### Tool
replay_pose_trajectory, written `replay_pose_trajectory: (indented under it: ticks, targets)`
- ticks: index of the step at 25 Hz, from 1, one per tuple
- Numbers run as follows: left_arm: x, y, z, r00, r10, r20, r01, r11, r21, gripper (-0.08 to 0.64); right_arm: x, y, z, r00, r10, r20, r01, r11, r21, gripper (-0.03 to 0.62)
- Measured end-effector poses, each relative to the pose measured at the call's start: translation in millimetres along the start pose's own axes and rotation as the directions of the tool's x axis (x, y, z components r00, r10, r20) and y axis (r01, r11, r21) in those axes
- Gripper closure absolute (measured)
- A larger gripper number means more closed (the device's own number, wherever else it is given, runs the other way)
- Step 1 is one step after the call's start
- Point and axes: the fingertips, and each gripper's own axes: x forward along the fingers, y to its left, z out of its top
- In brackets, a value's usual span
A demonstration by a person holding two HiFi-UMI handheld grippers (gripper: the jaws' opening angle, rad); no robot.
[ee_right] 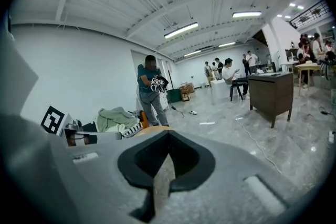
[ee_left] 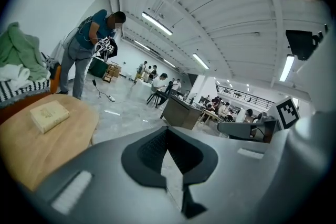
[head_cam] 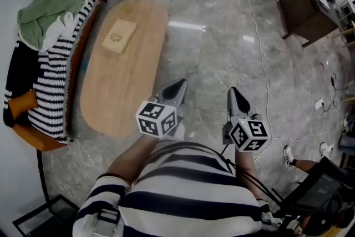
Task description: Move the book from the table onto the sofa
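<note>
1. Book [head_cam: 118, 36]: lies flat on the oval wooden table [head_cam: 127, 91], in the upper left of the head view, toward the table's far end. Neither gripper touches it.
2. Sofa [head_cam: 52, 80]: has a striped cover and runs along the left edge of the frame, just beside the table. A green garment [head_cam: 47, 11] is heaped at its upper end, and no book is on it.
3. Progress: judged to be at the outset; approach, grasp, lift and placing all remain.
4. Left gripper [head_cam: 175, 90]: sits at lower centre of the head view, over the floor just off the table's near end and well apart from the book. Its jaws are together with nothing between them, and it points forward and slightly down.
5. Right gripper [head_cam: 237, 96]: sits to the right of the left one, over bare floor. Its jaws are together and empty, and it points forward and slightly down in the same way.
</note>
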Motion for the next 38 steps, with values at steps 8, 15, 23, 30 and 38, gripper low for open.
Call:
replay_pose_trajectory:
  ticks: [8, 15, 23, 30, 38]
  targets:
    - [22.0, 55.8, 37.5, 0.997, 0.065, 0.035, -0.064, 0.998, -0.019, 0.563, 83.6, 14.9, 28.2, 0.997, 0.077, -0.023, -0.078, 0.996, -0.045, 0.597]
    - [29.9, 93.0, 60.0, 0.993, 0.105, 0.048, -0.103, 0.994, -0.04, 0.563, 136.7, 28.8, 47.9, 0.992, 0.117, -0.044, -0.12, 0.991, -0.057, 0.597]
    - [43.1, 124.7, 74.3, 0.976, 0.2, 0.088, -0.192, 0.977, -0.091, 0.563, 182.0, 25.8, 58.2, 0.981, 0.177, -0.079, -0.183, 0.979, -0.085, 0.597]
    - [71.6, 150.4, 94.3, 0.93, 0.34, 0.137, -0.323, 0.937, -0.13, 0.563, 237.4, 14.1, 81.0, 0.949, 0.294, -0.113, -0.308, 0.94, -0.146, 0.597]
    - [116.3, 157.0, 117.8, 0.881, 0.437, 0.179, -0.409, 0.896, -0.175, 0.563, 290.3, -11.1, 110.3, 0.903, 0.399, -0.159, -0.423, 0.891, -0.165, 0.597]
